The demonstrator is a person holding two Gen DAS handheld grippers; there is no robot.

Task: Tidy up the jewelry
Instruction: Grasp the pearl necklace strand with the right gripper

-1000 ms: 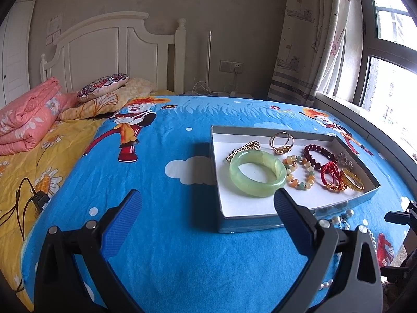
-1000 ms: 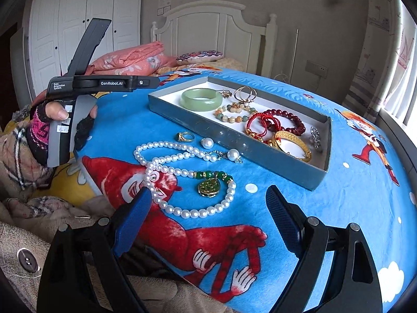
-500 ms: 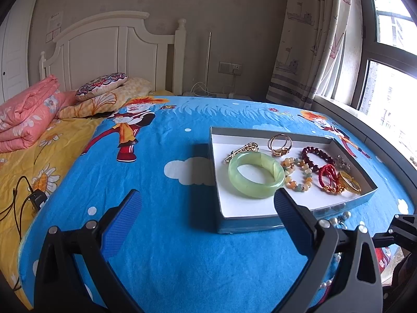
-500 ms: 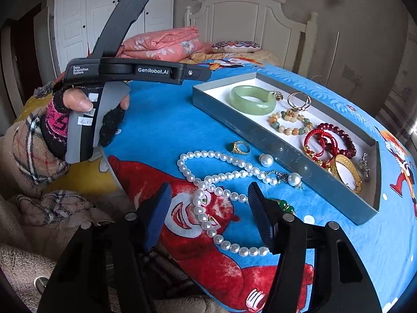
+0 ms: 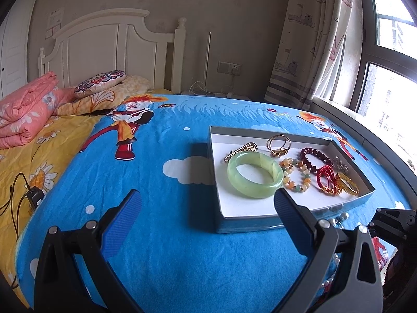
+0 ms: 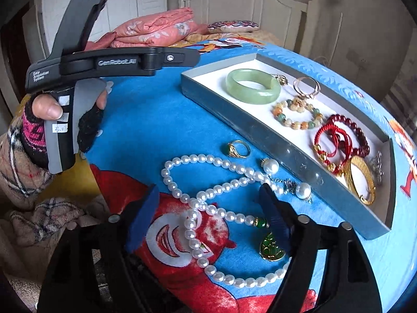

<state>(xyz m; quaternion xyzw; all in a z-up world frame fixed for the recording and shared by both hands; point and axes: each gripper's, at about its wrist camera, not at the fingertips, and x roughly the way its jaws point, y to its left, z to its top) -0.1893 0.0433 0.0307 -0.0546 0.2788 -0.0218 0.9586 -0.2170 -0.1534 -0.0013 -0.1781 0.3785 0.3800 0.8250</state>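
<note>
A grey box tray (image 5: 247,224) (image 6: 273,140) on the blue bedspread holds a green jade bangle (image 5: 255,175) (image 6: 252,85), beaded bracelets, a red cord bracelet (image 6: 331,140), gold rings (image 5: 278,144) and a gold bangle (image 6: 361,182). On the bedspread beside it lie a pearl necklace (image 6: 206,203) with a green pendant (image 6: 271,247), a gold ring (image 6: 237,148) and two pearl earrings (image 6: 271,166). My right gripper (image 6: 208,211) is open, its fingers astride the pearl necklace just above it. My left gripper (image 5: 207,203) is open and empty, before the tray's near left corner.
The left gripper's body, held in a gloved hand (image 6: 65,120), is left of the tray. Folded pink quilts (image 5: 23,109) and pillows (image 5: 100,84) lie by the white headboard. A black cable (image 5: 23,195) lies on the yellow sheet. Window and curtain are to the right.
My right gripper has moved forward and down over the pearl necklace, its fingers narrowing somewhat. The left gripper has shifted only slightly, staying open.
</note>
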